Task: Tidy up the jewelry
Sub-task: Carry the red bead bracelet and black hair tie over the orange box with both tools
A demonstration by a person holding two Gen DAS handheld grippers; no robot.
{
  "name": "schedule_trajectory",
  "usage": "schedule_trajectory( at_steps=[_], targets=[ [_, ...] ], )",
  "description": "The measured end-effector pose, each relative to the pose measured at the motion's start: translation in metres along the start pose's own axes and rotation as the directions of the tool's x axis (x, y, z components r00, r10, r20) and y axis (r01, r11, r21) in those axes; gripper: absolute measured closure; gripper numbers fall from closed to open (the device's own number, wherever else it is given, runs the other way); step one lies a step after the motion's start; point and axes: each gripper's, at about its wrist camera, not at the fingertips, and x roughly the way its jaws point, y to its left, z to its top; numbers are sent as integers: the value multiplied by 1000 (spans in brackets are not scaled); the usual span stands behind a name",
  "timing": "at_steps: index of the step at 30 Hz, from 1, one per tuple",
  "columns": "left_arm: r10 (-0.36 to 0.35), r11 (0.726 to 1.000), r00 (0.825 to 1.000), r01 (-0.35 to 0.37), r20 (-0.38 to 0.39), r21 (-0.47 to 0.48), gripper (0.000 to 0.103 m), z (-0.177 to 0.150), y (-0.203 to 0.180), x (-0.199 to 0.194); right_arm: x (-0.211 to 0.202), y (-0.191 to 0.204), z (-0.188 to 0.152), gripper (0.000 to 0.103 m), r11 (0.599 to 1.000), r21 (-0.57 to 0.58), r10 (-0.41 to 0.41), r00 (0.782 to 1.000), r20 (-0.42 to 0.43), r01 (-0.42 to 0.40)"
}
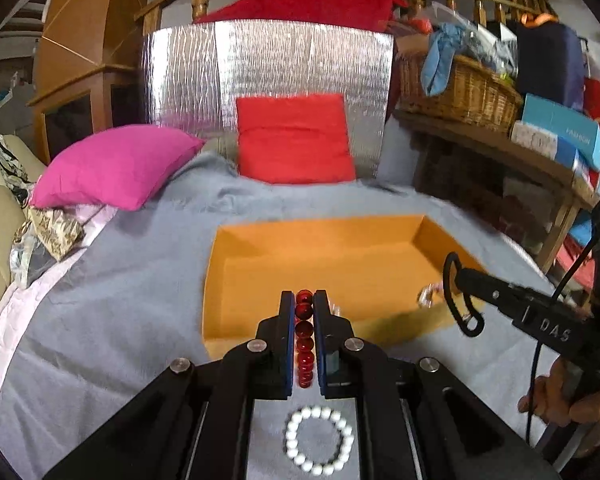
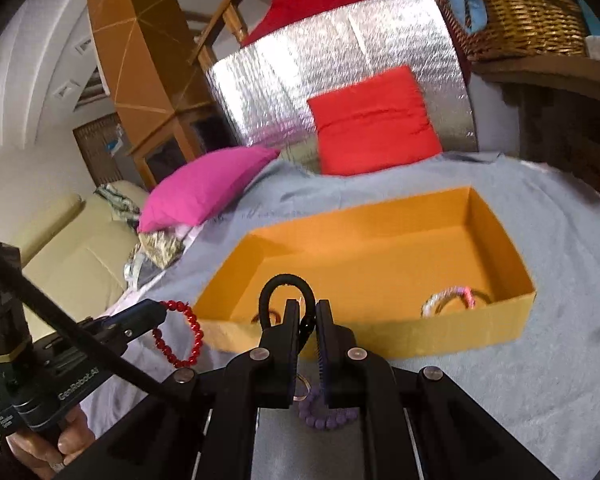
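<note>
My left gripper [image 1: 304,300] is shut on a red bead bracelet [image 1: 304,336], held just before the near wall of the open orange box [image 1: 260,240]; the bracelet also hangs from it in the right wrist view [image 2: 188,328]. My right gripper [image 2: 308,312] is shut on a black loop band [image 2: 286,284], also seen at the box's right near corner [image 1: 456,296]. A white bead bracelet [image 1: 320,444] lies on the grey cloth under my left gripper. A purple bead bracelet [image 2: 328,416] and a small ring [image 2: 302,386] lie under my right gripper. A pink-and-clear bracelet [image 2: 452,300] lies inside the box [image 2: 380,260].
The grey cloth [image 1: 120,300] covers a bed. A magenta pillow [image 1: 116,168] lies at back left and a red pillow [image 1: 296,140] leans on a silver foil panel [image 1: 260,72]. A wicker basket [image 1: 460,88] and boxes sit on a wooden shelf at right.
</note>
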Motion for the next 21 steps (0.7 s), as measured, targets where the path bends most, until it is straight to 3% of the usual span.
schedule_trajectory(
  at_steps=[9, 14, 21],
  targets=[
    [-13, 998, 998, 16, 66, -53, 94, 26, 1, 23, 13, -12, 23, 94, 998, 56, -26, 997, 67, 23],
    [-20, 996, 999, 23, 46, -83, 94, 32, 7, 48, 26, -25, 30, 94, 995, 90, -37, 998, 59, 31],
    [15, 1000, 1000, -15, -10, -25, 94, 40, 4, 90, 50, -44, 39, 94, 991, 123, -60, 998, 30, 55]
  ],
)
